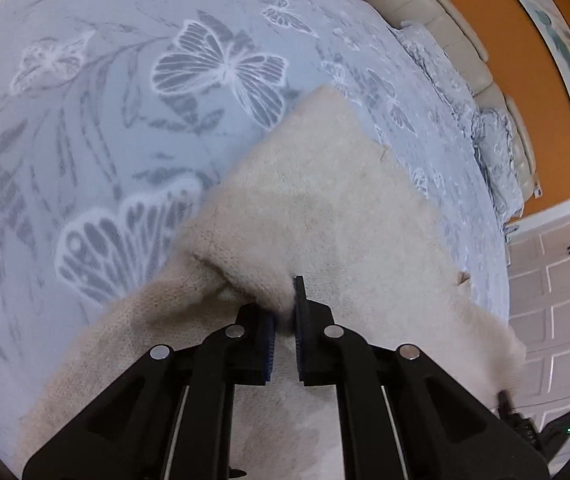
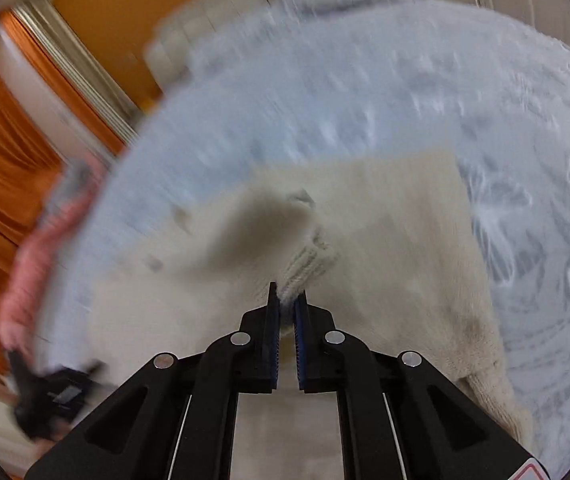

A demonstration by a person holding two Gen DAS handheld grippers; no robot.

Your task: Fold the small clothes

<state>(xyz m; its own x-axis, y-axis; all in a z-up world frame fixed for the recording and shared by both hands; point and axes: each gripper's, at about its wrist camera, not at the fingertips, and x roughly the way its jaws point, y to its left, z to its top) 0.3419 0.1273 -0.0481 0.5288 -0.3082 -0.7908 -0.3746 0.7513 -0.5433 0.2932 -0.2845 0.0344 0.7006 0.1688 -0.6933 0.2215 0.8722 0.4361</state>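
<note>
Clearly both tongs pinch one cream knit sweater on the bed.

Left tongs (image 1: 285, 312) are clamped on a fuzzy fold of the sweater (image 1: 325, 208), which lies across the blue-grey bedspread (image 1: 105, 100) woven with white butterflies, toward the bed's right edge. Only this sharp view shows the padded headboard (image 1: 457, 40) and white drawers (image 1: 565, 280). Right tongs (image 2: 287, 300) grip a ribbed cuff (image 2: 305, 264); that blurred view alone shows orange curtains (image 2: 1, 152) and a pink sleeve (image 2: 33, 256).
</note>
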